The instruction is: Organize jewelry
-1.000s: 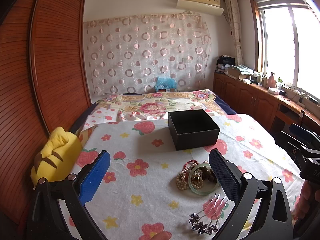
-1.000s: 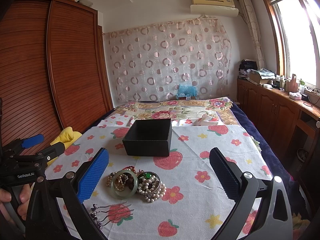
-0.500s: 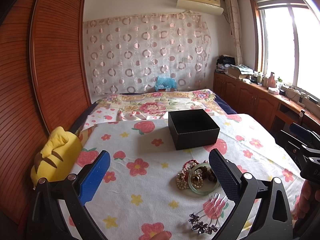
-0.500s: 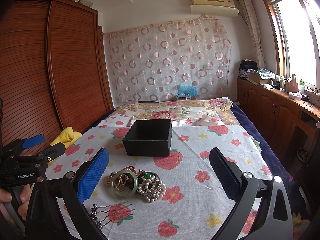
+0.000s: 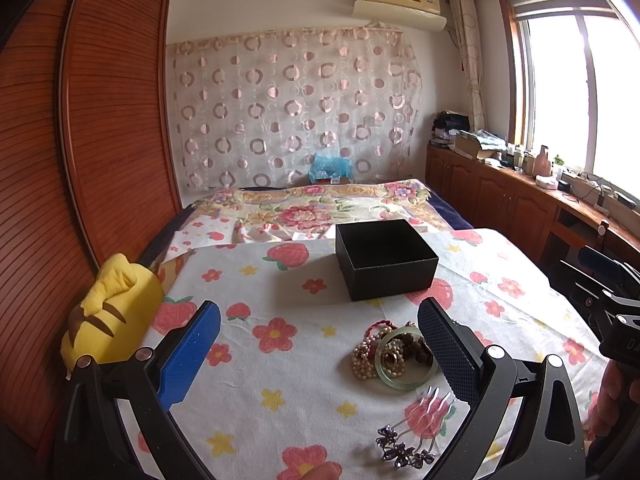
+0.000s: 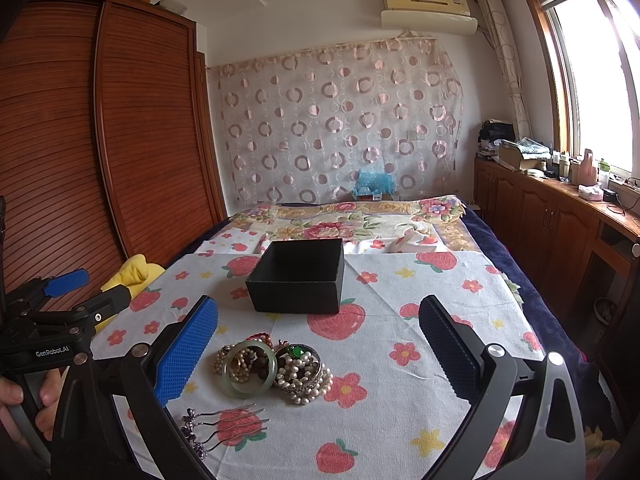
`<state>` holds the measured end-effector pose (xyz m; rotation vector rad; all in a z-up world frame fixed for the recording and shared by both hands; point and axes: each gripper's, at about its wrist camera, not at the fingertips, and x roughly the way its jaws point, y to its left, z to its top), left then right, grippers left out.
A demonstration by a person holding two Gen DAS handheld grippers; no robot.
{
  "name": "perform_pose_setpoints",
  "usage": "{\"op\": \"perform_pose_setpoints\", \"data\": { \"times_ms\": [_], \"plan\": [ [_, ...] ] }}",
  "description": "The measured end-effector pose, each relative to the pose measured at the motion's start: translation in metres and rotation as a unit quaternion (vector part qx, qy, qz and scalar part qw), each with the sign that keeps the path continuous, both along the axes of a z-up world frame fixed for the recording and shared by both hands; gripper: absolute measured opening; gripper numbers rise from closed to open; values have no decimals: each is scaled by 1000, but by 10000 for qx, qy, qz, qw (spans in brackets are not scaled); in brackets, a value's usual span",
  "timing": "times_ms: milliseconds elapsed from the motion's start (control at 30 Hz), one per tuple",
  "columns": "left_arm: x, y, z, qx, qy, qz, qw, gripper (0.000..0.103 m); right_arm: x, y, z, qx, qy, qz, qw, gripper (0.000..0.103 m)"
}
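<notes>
Both my claws are spread wide and hold nothing: my left claw and my right claw hang above the near end of the bed's fruit-print sheet, so I judge the sorting has not begun and I am at the step of choosing the first piece. Nearest to me, on the near side of the jewelry pile, lies a pronged hair comb with a dark flowered end, flat on the sheet and just apart from the pile. The pile itself is a pale green bangle lying over a tangle of pearl strands and brown beads, with a red cord at its far edge; the pieces touch and overlap. Beyond the pile, a little apart from it, stands the open black box, upright and seemingly empty. My next move, I think, calls for lowering one claw onto a single piece, likely the comb or the bangle since they sit clear on top, pinching it without dragging the strands along, then carrying it past the pile into the box.
</notes>
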<state>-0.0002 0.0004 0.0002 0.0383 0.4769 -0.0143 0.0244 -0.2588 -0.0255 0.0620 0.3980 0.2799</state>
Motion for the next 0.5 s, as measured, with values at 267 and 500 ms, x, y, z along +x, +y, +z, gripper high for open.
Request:
{"op": "perform_pose_setpoints", "data": {
  "times_ms": [267,500],
  "plan": [
    [0,0,-1,-6,16,-8,10000,96,0,0,-1,-6,10,9,10000,101],
    [9,-3,-16,3,310,-104,9995,96,5,5,-10,-75,182,41,9998,101]
  ]
}}
